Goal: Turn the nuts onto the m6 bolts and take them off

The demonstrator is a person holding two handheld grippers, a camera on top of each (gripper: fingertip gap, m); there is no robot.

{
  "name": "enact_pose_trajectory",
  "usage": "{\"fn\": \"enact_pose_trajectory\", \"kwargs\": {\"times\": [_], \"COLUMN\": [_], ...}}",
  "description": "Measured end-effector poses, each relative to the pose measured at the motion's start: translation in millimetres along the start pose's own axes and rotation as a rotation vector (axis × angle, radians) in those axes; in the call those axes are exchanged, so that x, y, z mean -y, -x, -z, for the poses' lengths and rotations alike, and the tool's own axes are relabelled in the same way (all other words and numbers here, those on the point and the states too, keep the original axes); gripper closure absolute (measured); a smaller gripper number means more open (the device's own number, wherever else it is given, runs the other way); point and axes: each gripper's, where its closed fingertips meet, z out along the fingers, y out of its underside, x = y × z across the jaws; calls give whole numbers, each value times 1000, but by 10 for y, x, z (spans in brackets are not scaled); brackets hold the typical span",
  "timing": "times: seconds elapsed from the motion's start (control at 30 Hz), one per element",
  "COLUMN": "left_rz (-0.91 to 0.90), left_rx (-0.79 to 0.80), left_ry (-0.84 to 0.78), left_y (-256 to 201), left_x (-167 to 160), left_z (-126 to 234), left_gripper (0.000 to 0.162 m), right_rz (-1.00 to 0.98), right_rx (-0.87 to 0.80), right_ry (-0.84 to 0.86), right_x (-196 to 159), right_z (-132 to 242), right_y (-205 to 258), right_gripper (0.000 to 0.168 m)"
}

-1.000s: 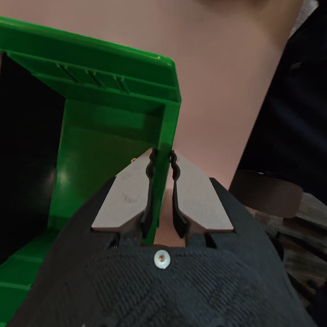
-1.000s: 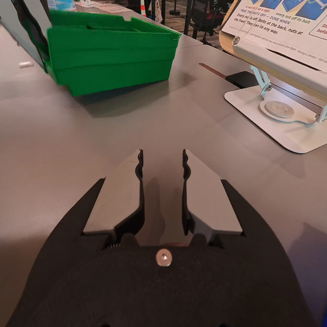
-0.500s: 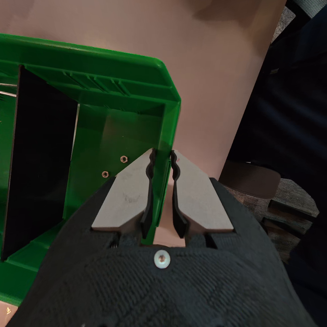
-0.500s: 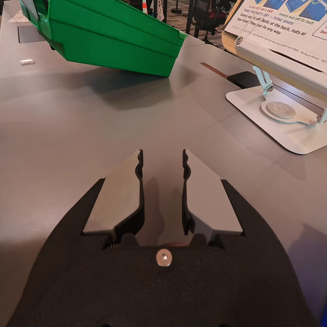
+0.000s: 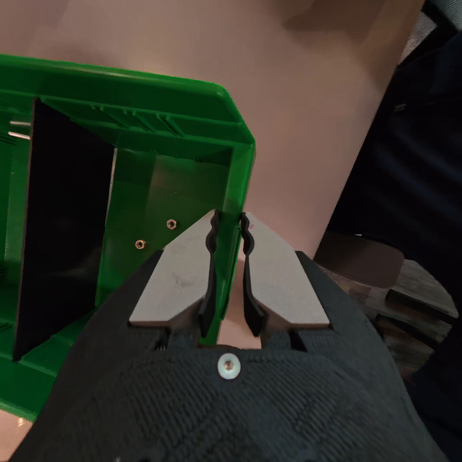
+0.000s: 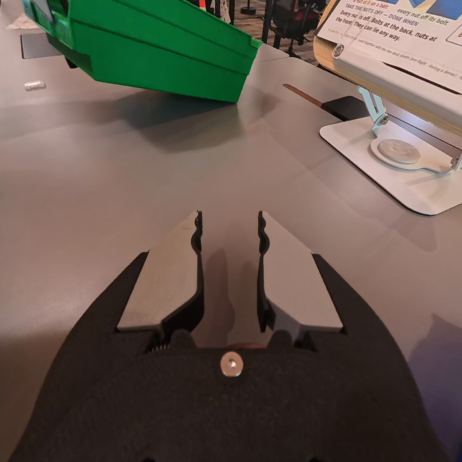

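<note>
My left gripper [image 5: 228,220] is shut on the side wall of a green plastic bin [image 5: 150,110] and holds it tilted, one end lifted off the table. Two small nuts [image 5: 172,224] lie on the bin floor beside my left fingers. A black divider [image 5: 65,225] splits the bin, and bolt shafts [image 5: 20,123] show beyond it at the far left. In the right wrist view the same bin [image 6: 160,57] hangs tilted at the far left, its right end low near the table. My right gripper [image 6: 230,217] is open and empty just above the grey table [image 6: 125,187].
A white stand [image 6: 400,170] holding an instruction sheet stands at the right. A small silver piece [image 6: 35,85] lies on the table at far left, under the bin. A dark-clothed person [image 5: 412,175] is close to the table edge in the left wrist view. There is about 30 cm between the tips of the two grippers.
The bin has been lifted and tilted more, its left end rising. Nuts have slid into sight on the bin floor. My right gripper has not moved.
</note>
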Motion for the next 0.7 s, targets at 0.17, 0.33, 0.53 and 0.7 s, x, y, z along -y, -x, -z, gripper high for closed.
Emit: {"fn": "enact_pose_trajectory", "kwargs": {"times": [0.17,0.33,0.53,0.7], "left_rz": [-27,-39,-46,-25], "left_rx": [-32,7,23,30], "left_ry": [-58,-14,-23,5], "left_y": [-105,-65,-69,-42], "left_x": [135,85,93,-87], "left_z": [110,45,104,-98], "left_gripper": [146,146,146,146], "right_rz": [1,1,3,11], "right_rx": [6,10,7,1], "right_ry": [12,14,13,14], "right_x": [-25,-27,-25,-20], "right_z": [-18,-23,-21,-14], "right_y": [14,22,18,14], "right_gripper": [126,127,126,126]}}
